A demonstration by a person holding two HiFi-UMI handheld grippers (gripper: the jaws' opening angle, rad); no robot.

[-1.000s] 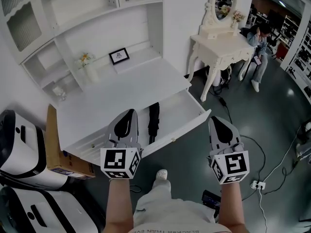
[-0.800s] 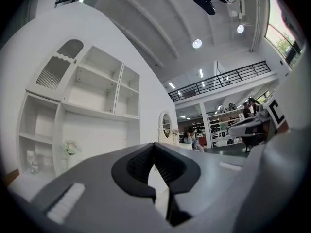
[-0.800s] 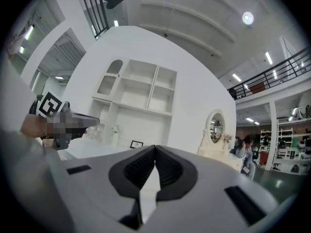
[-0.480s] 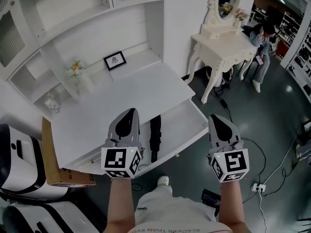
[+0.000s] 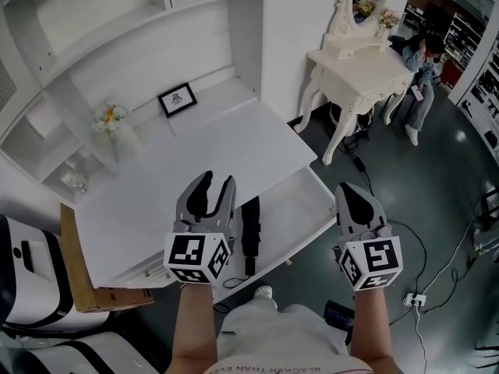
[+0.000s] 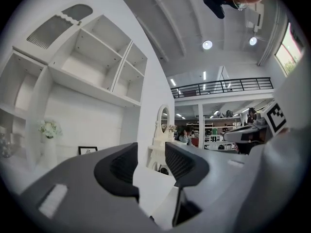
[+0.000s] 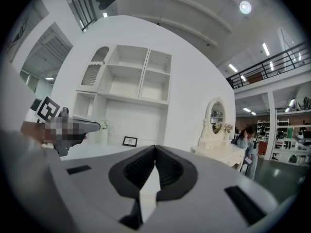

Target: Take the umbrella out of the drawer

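Observation:
A black folded umbrella (image 5: 250, 226) lies in the open white drawer (image 5: 310, 207) under the desk top (image 5: 195, 158). My left gripper (image 5: 217, 180) hovers over the drawer's left part, just left of the umbrella and not touching it. Its jaws are opening, and nothing is between them. In the left gripper view the left gripper (image 6: 151, 153) points level at the desk and shelves. My right gripper (image 5: 355, 195) is shut and empty, over the floor to the right of the drawer's corner. The right gripper view shows the right gripper (image 7: 154, 152) with its pads pressed together.
A framed picture (image 5: 177, 98) and a vase of flowers (image 5: 114, 125) stand at the back of the desk, under white shelves. A white dressing table (image 5: 355, 65) and a seated person (image 5: 422, 68) are at the right. A cardboard box (image 5: 84, 283) and floor cables (image 5: 425, 287) lie nearby.
Both grippers have come closer to the desk, over the drawer's front. The left gripper's jaws, shut before, now stand apart. The right gripper stays shut.

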